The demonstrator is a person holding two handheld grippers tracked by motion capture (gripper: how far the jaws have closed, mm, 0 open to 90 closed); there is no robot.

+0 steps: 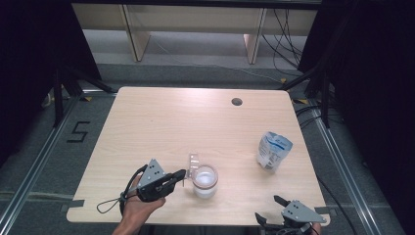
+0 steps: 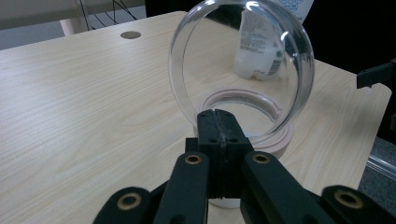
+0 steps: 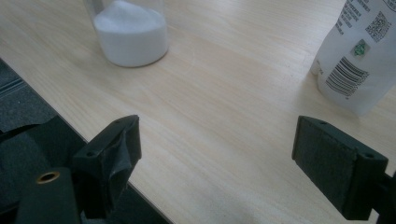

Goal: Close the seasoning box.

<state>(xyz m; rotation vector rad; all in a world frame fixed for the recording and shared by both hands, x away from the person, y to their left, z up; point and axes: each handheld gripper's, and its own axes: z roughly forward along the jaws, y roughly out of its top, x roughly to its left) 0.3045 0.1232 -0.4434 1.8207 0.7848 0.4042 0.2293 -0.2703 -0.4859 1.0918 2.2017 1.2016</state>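
A clear glass jar (image 1: 204, 182) holding white powder stands near the table's front edge, and the powder fills its bottom (image 3: 130, 35). Its round clear hinged lid (image 1: 194, 162) is swung up off the pinkish jar rim (image 2: 280, 140) and stands on edge (image 2: 243, 65). My left gripper (image 1: 182, 174) comes in from the left, its jaws pressed together on the lid's lower edge (image 2: 223, 126). At the front right corner my right gripper (image 1: 271, 208) hangs over the table edge, open and with nothing between its fingers (image 3: 215, 144). A white refill pouch (image 1: 273, 151) stands to the right.
The pouch (image 3: 359, 56) stands just beyond my right gripper's right jaw, and it shows through the lid in the left gripper view (image 2: 261, 46). A round cable hole (image 1: 237, 102) lies at the table's far side. Black curtains and floor rails flank the table (image 1: 147, 127).
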